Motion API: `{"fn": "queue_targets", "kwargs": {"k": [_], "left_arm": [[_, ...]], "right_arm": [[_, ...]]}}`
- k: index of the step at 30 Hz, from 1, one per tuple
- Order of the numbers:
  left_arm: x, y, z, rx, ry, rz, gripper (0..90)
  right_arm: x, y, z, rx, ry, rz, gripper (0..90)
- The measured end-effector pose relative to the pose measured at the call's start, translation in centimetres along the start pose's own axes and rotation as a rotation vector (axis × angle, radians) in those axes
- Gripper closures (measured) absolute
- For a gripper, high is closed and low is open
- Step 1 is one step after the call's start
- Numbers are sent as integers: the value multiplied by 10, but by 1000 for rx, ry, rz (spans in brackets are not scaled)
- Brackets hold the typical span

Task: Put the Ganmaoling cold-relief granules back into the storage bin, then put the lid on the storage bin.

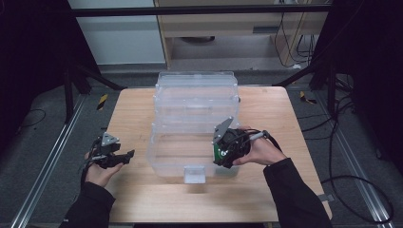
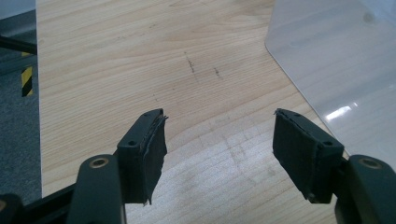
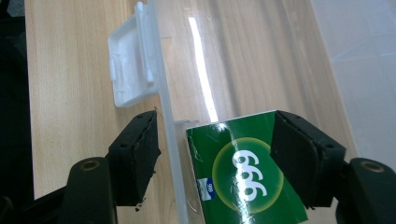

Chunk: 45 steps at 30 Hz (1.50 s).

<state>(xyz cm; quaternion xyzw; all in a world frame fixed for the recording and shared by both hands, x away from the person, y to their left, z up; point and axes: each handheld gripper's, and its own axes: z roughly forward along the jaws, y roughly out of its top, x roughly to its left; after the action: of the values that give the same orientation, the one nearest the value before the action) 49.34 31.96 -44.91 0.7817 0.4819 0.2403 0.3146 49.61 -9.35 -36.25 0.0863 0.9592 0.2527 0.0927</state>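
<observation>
Right gripper (image 3: 215, 135) hangs at the front right corner of a clear plastic bin (image 1: 161, 161) on a wooden table (image 1: 142, 194), its jaws spread and straddling two things at once: the bin's front wall (image 3: 170, 140) and a green box (image 3: 243, 177) marked 999 just inside that wall. Seen along the gripper, one pad (image 3: 140, 154) stands outside the bin, a little apart from the wall, while the other (image 3: 299, 154) sits at the far edge of the box, so nothing is pinched yet and the box is not held. The box lies just behind the wall, printed face toward the camera and slightly skewed to the wall's line; its near end runs out of the picture, so its long axis cannot be told. From above, the green of the box (image 1: 218, 153) shows right at the right gripper (image 1: 222, 164), near the white latch (image 1: 195, 175), with the bin's lid (image 1: 197, 90) thrown back behind. Left gripper (image 1: 129, 156), jaws open and empty, rests over bare wood well to the left of the bin. Any grip on the box, it appears, turns on getting the outer jaw over the wall first; the right hand is far the nearer.
</observation>
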Motion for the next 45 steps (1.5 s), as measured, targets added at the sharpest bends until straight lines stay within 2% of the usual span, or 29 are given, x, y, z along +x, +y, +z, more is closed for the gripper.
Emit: {"fn": "queue_targets", "kwargs": {"k": [6,8,10,12,15,33,45], "left_arm": [[0,0,-1,-5,-1,-1,340],[0,1,-1,-7,-1,-2,340],[1,1,-1,-8,-2,0,340],[1,1,-1,-6,0,0,340],[0,1,-2,-8,1,0,340],[0,3,-5,-10,11,7,340],[0,3,-5,-13,10,3,339]], "right_arm": [[0,0,7,21,11,13,306],[0,-1,8,8,10,14,314],[0,-3,9,-10,22,41,331],[1,-5,10,-1,12,26,335],[1,-5,12,-8,24,32,353],[14,12,34,16,96,-29,463],[15,18,49,84,138,-16,576]]}}
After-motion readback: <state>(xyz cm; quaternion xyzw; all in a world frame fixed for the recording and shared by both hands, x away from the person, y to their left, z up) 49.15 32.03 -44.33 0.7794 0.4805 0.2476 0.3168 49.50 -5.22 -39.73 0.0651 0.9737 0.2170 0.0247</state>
